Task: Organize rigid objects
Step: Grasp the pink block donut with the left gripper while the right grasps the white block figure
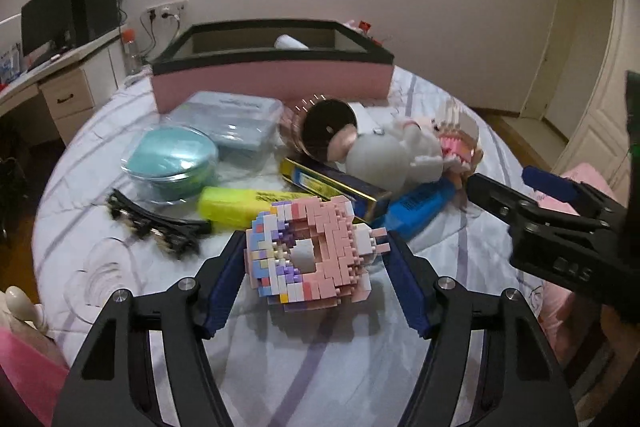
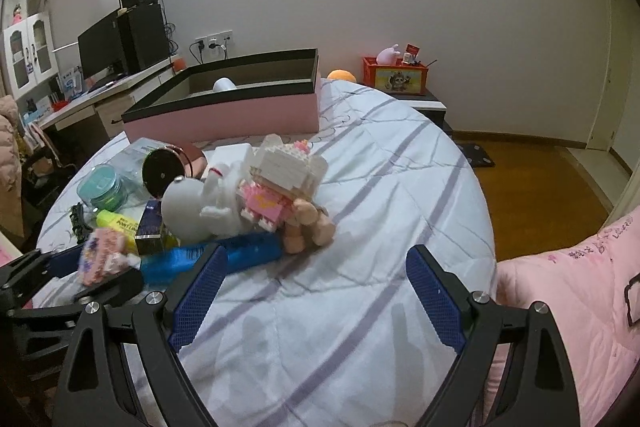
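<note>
My left gripper is shut on a pink and pastel brick donut, held above the bed; it also shows at the left of the right wrist view. My right gripper is open and empty above the striped bedspread, and shows at the right of the left wrist view. A pile lies beyond: a white plush, a brick doll, a blue tube, a yellow highlighter, a dark box. A pink open box stands at the back.
A teal lidded jar, a clear plastic case, a round mirror and black hair clips lie on the bed. A desk with monitor stands left. A pink quilt lies right.
</note>
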`<state>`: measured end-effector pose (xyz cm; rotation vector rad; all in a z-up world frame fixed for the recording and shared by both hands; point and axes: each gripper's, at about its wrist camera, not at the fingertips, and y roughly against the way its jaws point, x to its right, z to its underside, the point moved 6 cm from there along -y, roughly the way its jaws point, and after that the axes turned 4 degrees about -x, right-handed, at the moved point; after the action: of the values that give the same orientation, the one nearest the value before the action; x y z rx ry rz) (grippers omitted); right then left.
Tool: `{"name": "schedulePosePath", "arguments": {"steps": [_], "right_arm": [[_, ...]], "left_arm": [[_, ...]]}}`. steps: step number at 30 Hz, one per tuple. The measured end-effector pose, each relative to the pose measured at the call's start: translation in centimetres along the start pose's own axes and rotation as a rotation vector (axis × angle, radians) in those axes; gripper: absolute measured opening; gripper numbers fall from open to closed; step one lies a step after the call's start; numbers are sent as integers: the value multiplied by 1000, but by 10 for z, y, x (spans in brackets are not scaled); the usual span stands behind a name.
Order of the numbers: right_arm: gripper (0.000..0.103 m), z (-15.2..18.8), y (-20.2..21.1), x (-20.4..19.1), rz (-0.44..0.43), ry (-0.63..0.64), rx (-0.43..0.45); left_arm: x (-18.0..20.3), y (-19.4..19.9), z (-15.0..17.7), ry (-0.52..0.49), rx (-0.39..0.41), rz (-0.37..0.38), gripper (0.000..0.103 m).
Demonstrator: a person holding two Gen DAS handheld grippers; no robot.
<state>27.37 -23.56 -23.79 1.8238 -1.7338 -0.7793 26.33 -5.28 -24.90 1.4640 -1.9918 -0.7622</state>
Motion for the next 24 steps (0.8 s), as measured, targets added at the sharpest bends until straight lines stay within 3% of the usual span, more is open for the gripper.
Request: {"name": "schedulePosePath", "arguments": {"steps": [6, 17, 24], "right_arm": [[92, -17, -10, 1, 5, -41, 15], [91, -41, -41, 6, -117, -161, -2], [61, -45, -43, -4, -175, -130, -5]], "left_arm": [[-14, 8, -21, 5, 48, -74, 69], [-33, -5, -45, 31, 50, -88, 69], [-36, -9, -45, 36, 38, -84, 69]]}}
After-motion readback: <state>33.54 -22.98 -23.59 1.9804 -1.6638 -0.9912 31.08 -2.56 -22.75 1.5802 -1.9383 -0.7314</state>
